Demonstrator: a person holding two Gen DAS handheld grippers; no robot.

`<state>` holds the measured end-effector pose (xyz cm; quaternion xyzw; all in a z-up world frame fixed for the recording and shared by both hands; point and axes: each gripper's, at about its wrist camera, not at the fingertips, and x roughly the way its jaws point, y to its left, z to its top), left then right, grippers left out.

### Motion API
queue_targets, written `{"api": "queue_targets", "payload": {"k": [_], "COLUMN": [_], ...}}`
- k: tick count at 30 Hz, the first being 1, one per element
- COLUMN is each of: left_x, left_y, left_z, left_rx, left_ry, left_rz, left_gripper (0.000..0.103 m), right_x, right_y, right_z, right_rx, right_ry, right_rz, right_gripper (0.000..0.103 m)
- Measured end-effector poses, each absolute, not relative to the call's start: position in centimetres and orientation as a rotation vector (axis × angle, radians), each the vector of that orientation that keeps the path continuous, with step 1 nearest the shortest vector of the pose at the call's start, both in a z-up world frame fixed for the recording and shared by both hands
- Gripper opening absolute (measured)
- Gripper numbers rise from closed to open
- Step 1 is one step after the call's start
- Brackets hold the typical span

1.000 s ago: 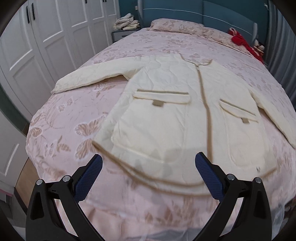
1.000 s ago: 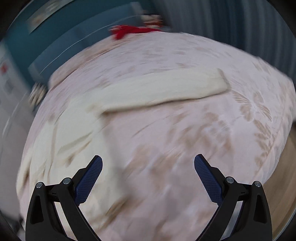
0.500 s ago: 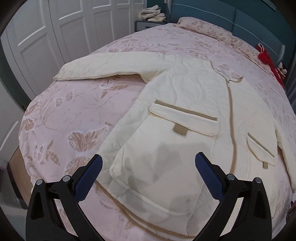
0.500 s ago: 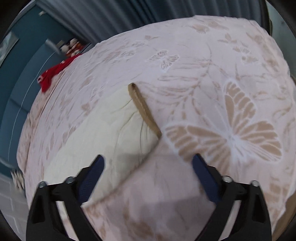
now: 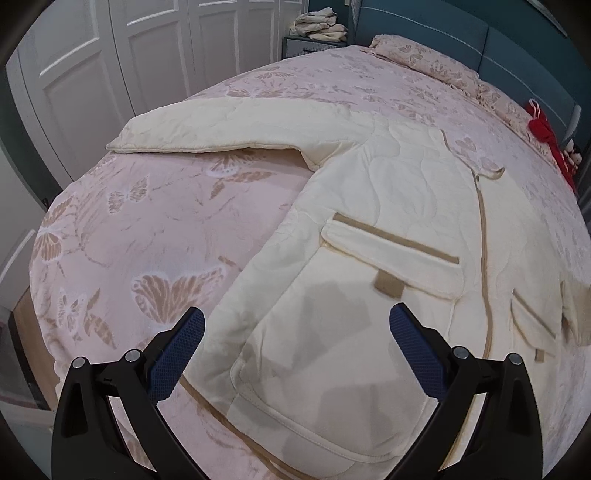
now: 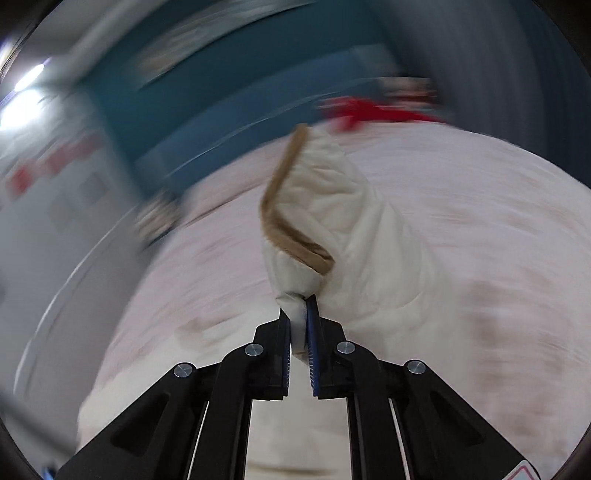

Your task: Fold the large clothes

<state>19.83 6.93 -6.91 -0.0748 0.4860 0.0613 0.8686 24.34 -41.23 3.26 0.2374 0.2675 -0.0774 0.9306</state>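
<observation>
Closing right gripper pinches jacket sleeve cuff between pads.

A jacket lies flat on the bed, one sleeve stretched out to the left. Pillows sit at the far end, a nightstand with folded clothes behind, a wardrobe to the left.
</observation>
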Motion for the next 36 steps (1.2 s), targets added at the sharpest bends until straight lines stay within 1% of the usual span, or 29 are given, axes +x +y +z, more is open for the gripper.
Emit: {"api": "queue_targets", "payload": {"k": [1, 2, 3, 4, 5, 6, 7, 10, 12, 17, 19, 20, 21, 22, 23, 24, 26, 27, 28, 29, 30, 31, 34, 36], "left_x": [20.0, 20.1, 20.3, 20.5, 20.9, 21.3, 21.9, 24.5, 26.9, 32.4, 33.8, 34.2, 34.4, 34.9, 35.2, 35.5, 36.0, 36.3, 36.4, 36.5, 36.5, 36.5, 36.3, 36.5], "left_y": [7.2, 7.4, 7.7, 7.8, 8.1, 8.3, 8.4, 8.2, 7.3, 3.1, 1.4, 0.7, 0.2, -0.3, -0.5, -0.5, -0.2, 0.0, 0.3, 0.5, 0.9, 1.2, 1.7, 1.1], "left_z": [-6.6, -6.4, -6.1, -6.0, -5.8, -5.7, -5.8, -6.7, -8.1, -12.0, -13.1, -13.1, -13.2, -13.2, -13.3, -13.1, -12.5, -11.8, -10.9, -10.4, -9.5, -8.8, -8.7, -10.8], "left_rx": [-0.181, -0.199, -0.224, -0.245, -0.282, -0.312, -0.336, -0.453, -0.543, -0.641, -0.664, -0.652, -0.635, -0.62, -0.61, -0.594, -0.575, -0.557, -0.533, -0.515, -0.493, -0.484, -0.444, -0.367], "left_ry": [1.01, 1.005, 1.0, 0.996, 0.995, 0.998, 1.007, 1.051, 1.078, 1.16, 1.179, 1.175, 1.178, 1.185, 1.195, 1.2, 1.171, 1.144, 1.11, 1.083, 1.045, 1.019, 1.002, 1.046], "left_rz": [0.113, 0.1, 0.084, 0.068, 0.037, 0.009, -0.014, -0.108, -0.169, -0.274, -0.283, -0.284, -0.278, -0.274, -0.271, -0.252, -0.245, -0.247, -0.243, -0.241, -0.235, -0.23, -0.214, -0.184], "left_gripper": [0.098, 0.098, 0.098, 0.098, 0.098, 0.098, 0.098, 0.098, 0.098, 0.098, 0.092, 0.085, 0.068, 0.056, 0.038, 0.021, 0.012, 0.009, 0.008, 0.007, 0.006, 0.006, 0.006, 0.006], "right_x": [26.5, 27.8, 29.4, 30.4, 30.7, 30.7, 30.3, 28.0, 25.8, 21.4, 20.6, 20.4, 20.3, 20.2, 20.5, 20.8, 21.7, 22.7, 23.4, 24.2, 24.9, 25.5, 25.2, 25.3], "right_y": [-36.7, -33.8, -29.5, -25.4, -22.0, -19.9, -17.9, -16.7, -19.2, -29.8, -34.2, -36.2, -37.4, -38.8, -40.3, -41.5, -43.1, -43.4, -43.6, -43.8, -43.8, -43.7, -42.7, -41.8], "right_z": [3.0, 2.6, 1.3, -0.2, -1.7, -2.8, -4.1, -6.6, -7.4, -9.2, -10.1, -10.6, -11.0, -11.5, -12.3, -12.6, -13.5, -13.7, -13.8, -13.8, -14.1, -14.1, -12.0, -11.4], "right_rx": [0.455, 0.443, 0.421, 0.384, 0.336, 0.3, 0.265, 0.238, 0.268, 0.455, 0.576, 0.634, 0.67, 0.717, 0.781, 0.825, 0.906, 0.917, 0.914, 0.906, 0.901, 0.905, 0.846, 0.742], "right_ry": [0.577, 0.599, 0.639, 0.676, 0.708, 0.727, 0.75, 0.788, 0.797, 0.822, 0.816, 0.805, 0.799, 0.793, 0.785, 0.778, 0.759, 0.755, 0.758, 0.769, 0.786, 0.799, 0.718, 0.715], "right_rz": [-0.048, 0.02, 0.119, 0.188, 0.221, 0.235, 0.255, 0.242, 0.186, -0.045, -0.141, -0.179, -0.205, -0.23, -0.253, -0.26, -0.28, -0.279, -0.276, -0.275, -0.276, -0.259, -0.219, -0.243], "right_gripper": [0.018, 0.021, 0.033, 0.05, 0.056, 0.058, 0.058, 0.058, 0.058, 0.061, 0.061, 0.061, 0.061, 0.062, 0.062, 0.061, 0.059, 0.054, 0.043, 0.035, 0.014, 0.007, 0.005, 0.005]}}
